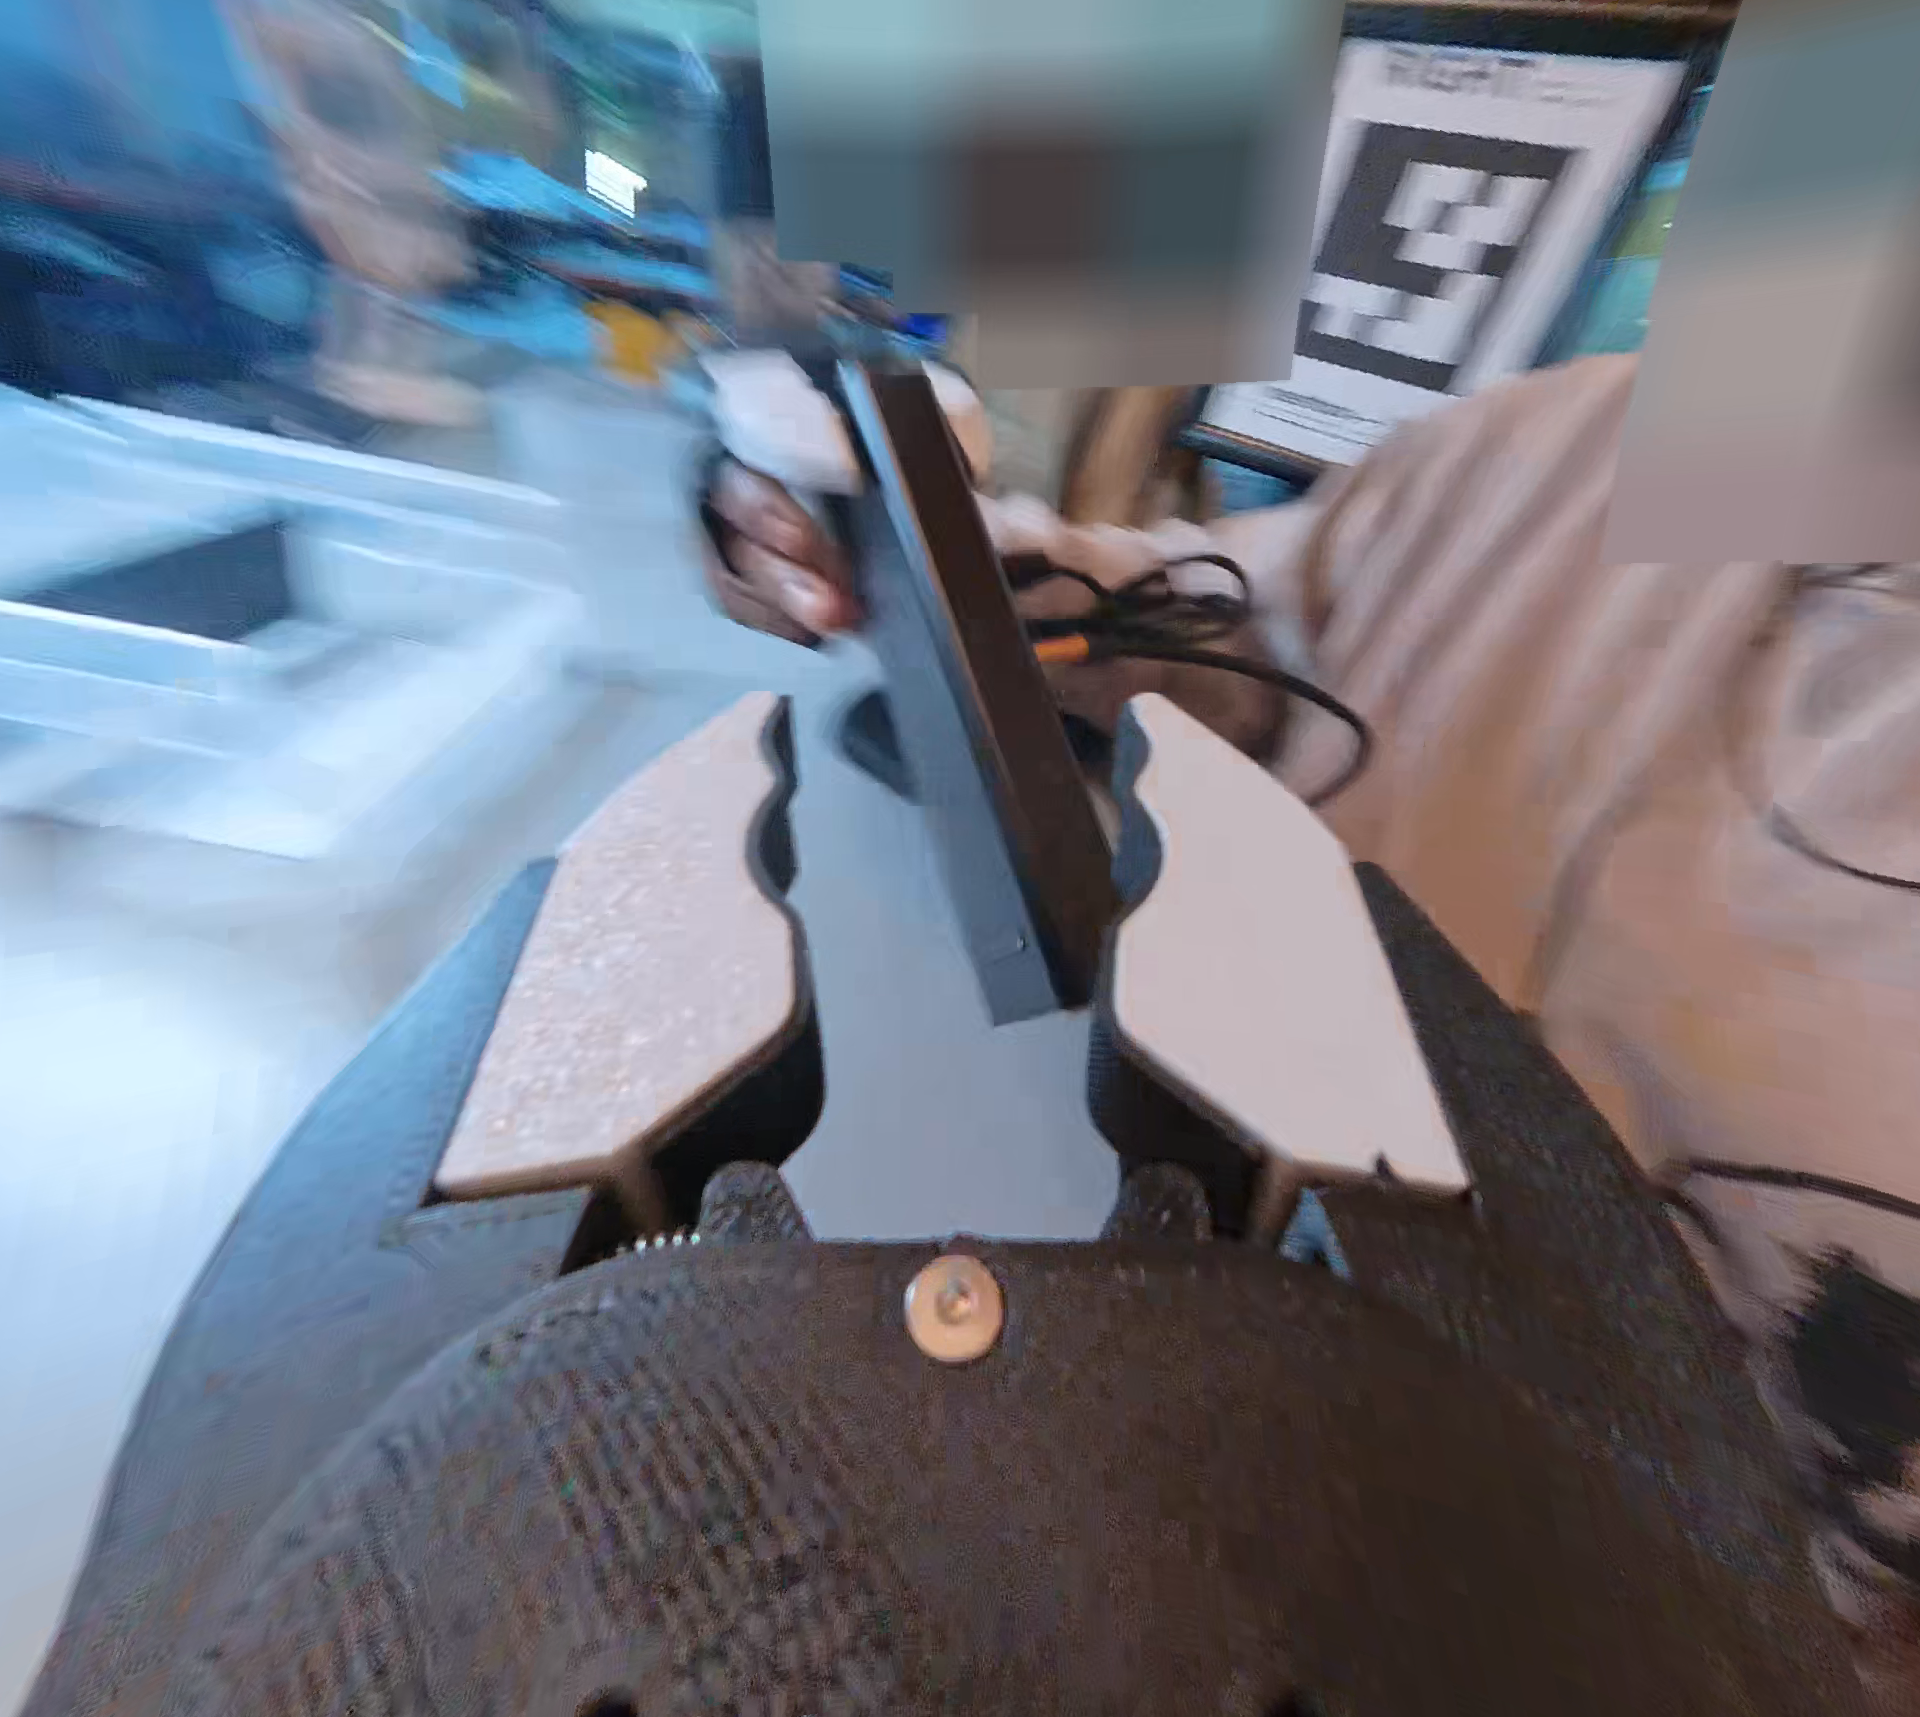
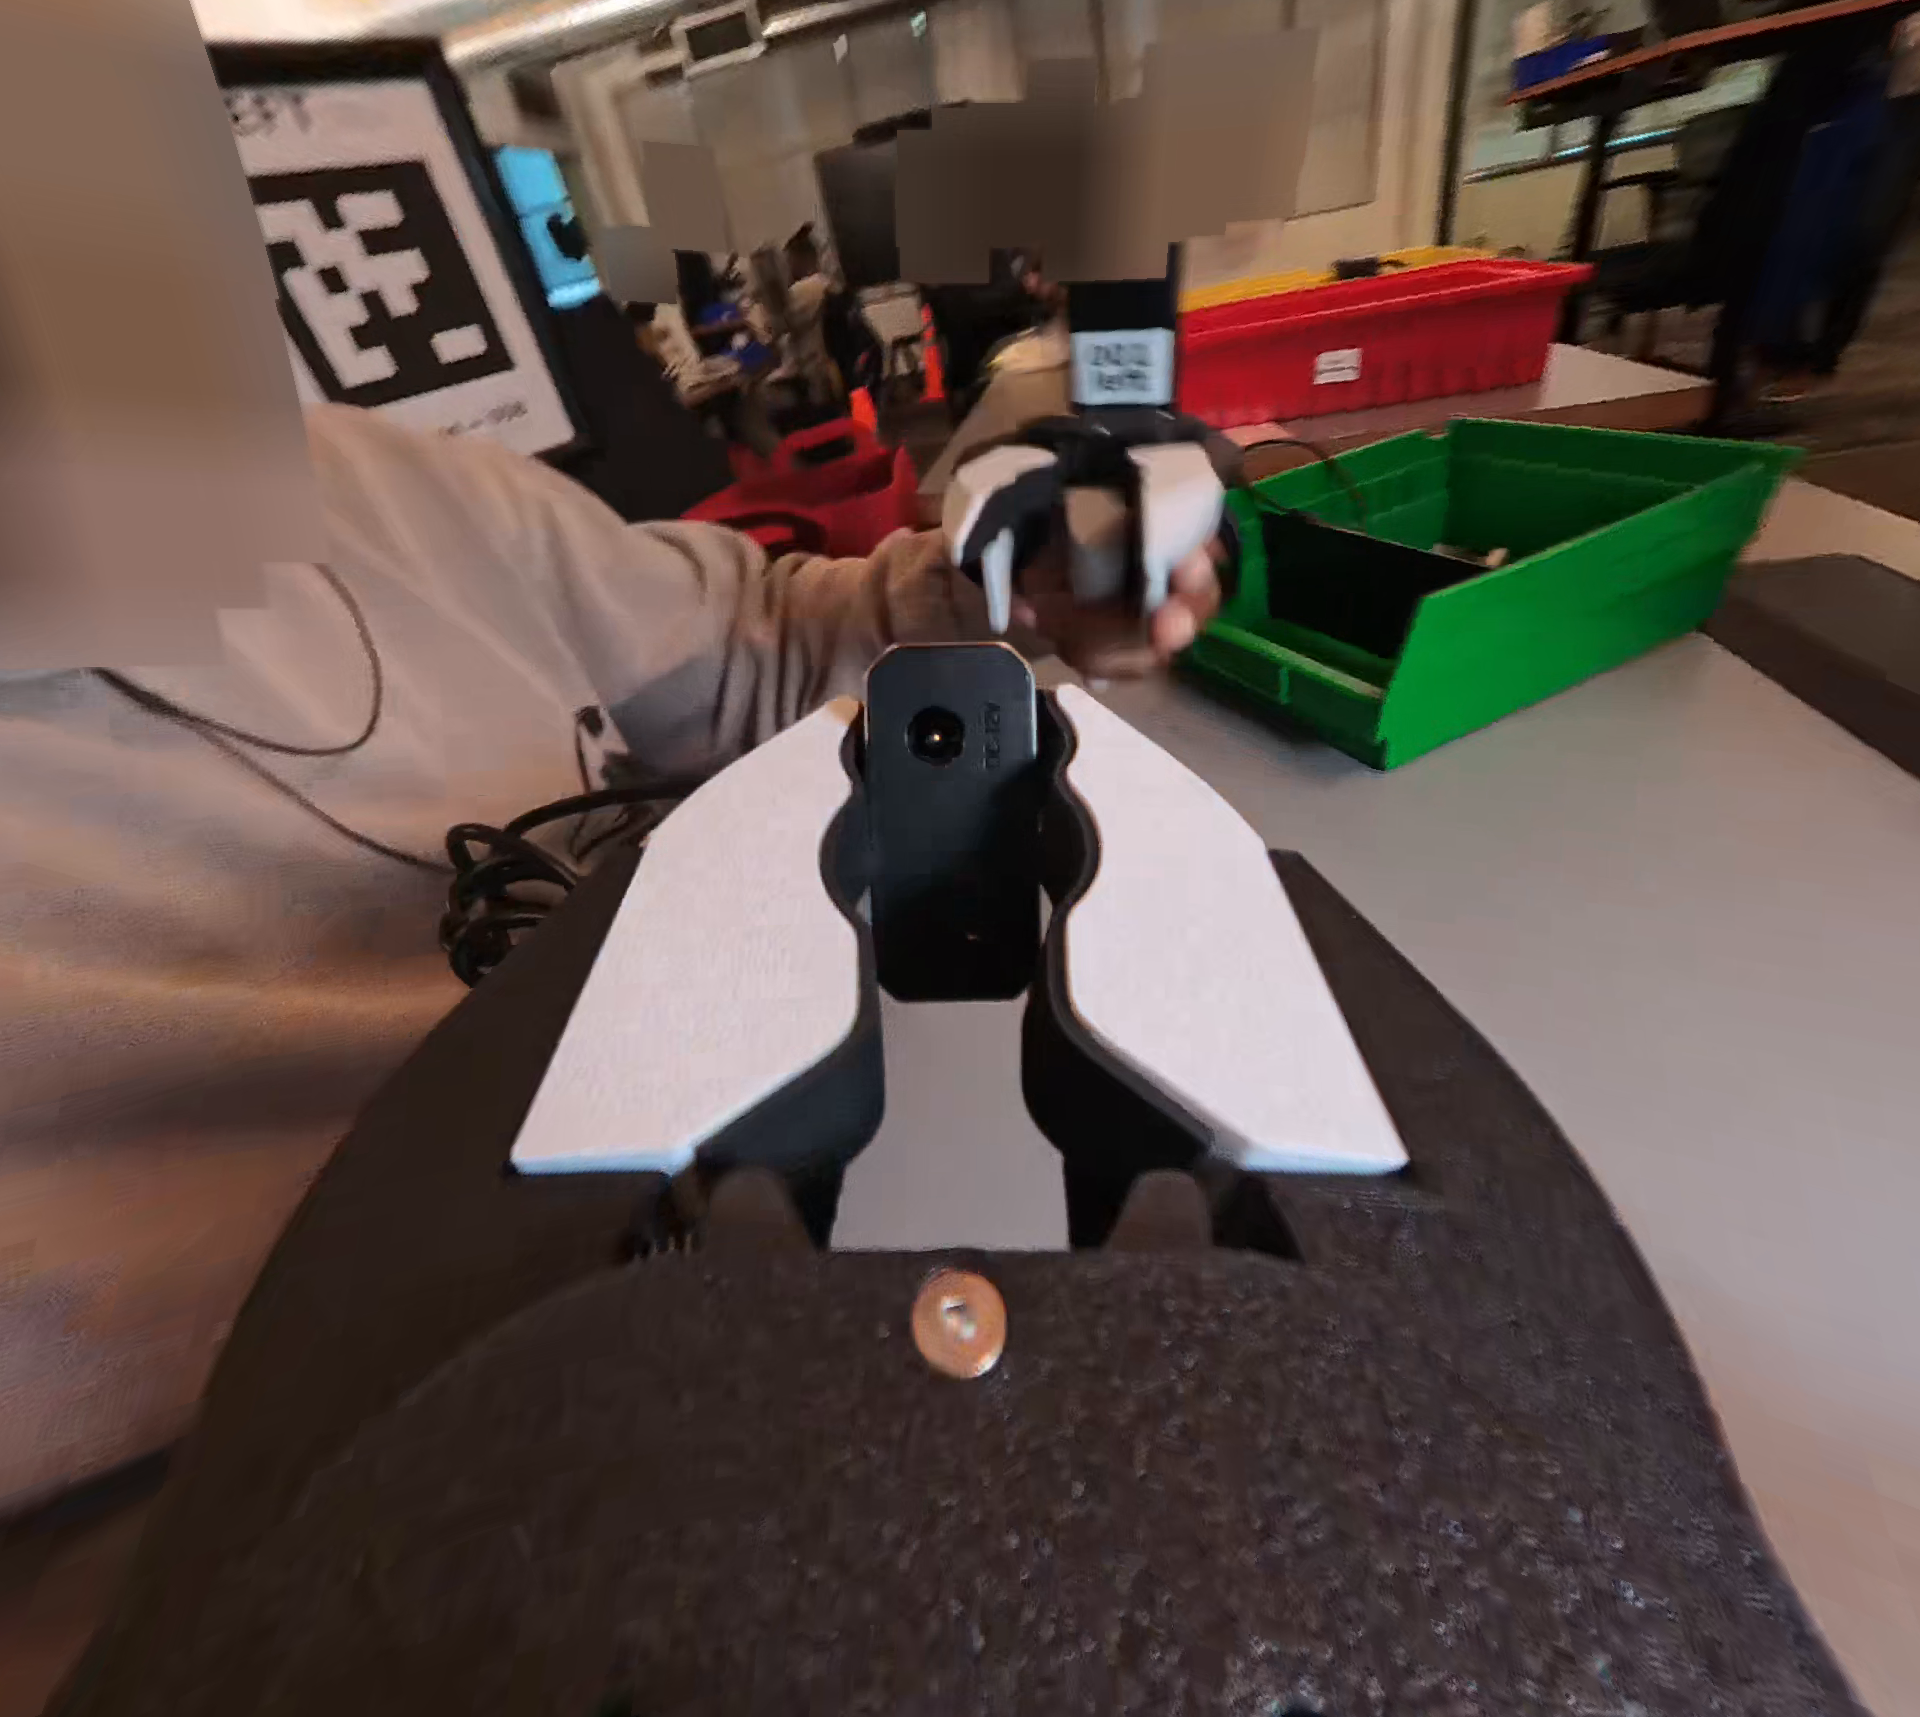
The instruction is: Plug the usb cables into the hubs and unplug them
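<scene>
Grey table (image 2: 1558, 888) behind; right gripper (image 2: 951, 722) jaws clamp slim black hub (image 2: 951, 836); left apart.

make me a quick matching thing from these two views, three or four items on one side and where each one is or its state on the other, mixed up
Things:
1. flat black hub with a round socket
2. long dark grey slab-shaped hub
3. green plastic bin
4. red plastic bin

Places or states:
A. on the grey table, front open
B. clamped in the right tool
C. behind the green bin
D. tilted between the left tool's fingers

Pairs: 1-B, 2-D, 3-A, 4-C
</scene>
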`<state>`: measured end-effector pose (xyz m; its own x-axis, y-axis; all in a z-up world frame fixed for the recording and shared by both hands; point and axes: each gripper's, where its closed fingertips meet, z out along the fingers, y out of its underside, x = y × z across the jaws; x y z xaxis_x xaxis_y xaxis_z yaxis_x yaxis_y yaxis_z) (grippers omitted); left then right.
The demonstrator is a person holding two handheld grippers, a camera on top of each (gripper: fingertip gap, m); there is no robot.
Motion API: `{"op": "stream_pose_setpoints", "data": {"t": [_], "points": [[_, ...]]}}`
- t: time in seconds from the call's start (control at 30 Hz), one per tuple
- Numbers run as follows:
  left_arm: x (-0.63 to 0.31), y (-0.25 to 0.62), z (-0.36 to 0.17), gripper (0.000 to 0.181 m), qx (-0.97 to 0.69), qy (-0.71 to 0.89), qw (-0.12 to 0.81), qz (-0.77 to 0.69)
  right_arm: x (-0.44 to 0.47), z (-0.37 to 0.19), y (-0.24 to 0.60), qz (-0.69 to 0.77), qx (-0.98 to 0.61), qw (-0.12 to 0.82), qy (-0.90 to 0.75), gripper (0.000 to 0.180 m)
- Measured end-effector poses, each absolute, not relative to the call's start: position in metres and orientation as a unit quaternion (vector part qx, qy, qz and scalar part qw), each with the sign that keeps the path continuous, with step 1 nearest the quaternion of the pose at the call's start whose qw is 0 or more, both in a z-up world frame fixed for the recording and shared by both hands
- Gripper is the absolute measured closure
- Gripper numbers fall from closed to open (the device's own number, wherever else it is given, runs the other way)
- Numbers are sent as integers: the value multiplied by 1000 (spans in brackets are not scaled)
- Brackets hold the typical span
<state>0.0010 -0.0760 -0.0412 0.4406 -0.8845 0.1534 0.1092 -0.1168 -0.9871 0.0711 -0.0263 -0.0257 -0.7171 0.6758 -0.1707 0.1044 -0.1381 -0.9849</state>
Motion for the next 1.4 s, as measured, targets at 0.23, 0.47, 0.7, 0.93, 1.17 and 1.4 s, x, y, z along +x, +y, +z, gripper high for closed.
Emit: {"op": "stream_pose_setpoints", "data": {"t": [0.23, 0.47, 0.7, 0.93, 1.17, 1.4], "points": [[97, -117, -76, 102, -532, 388, 358, -662, 58, -29, -95, 587, -167, 106, -785, 151], [112, -114, -100, 114, -557, 408, 399, -603, 57, -45, -115, 554, -130, 60, -820, 149], [66, -63, -84, 115, -618, 345, 575, -411, 24, 4, -49, 507, -245, 333, -756, 140], [-12, -24, -86, 116, -678, 301, 664, -92, 51, -12, -4, 386, -327, 385, -772, 144], [8, -31, -89, 117, -658, 348, 664, -66, 23, -90, -25, 283, -300, 369, -833, 146], [1, -29, -98, 116, -647, 380, 661, -4, 1, -89, -46, 310, -256, 353, -845, 153]]}}
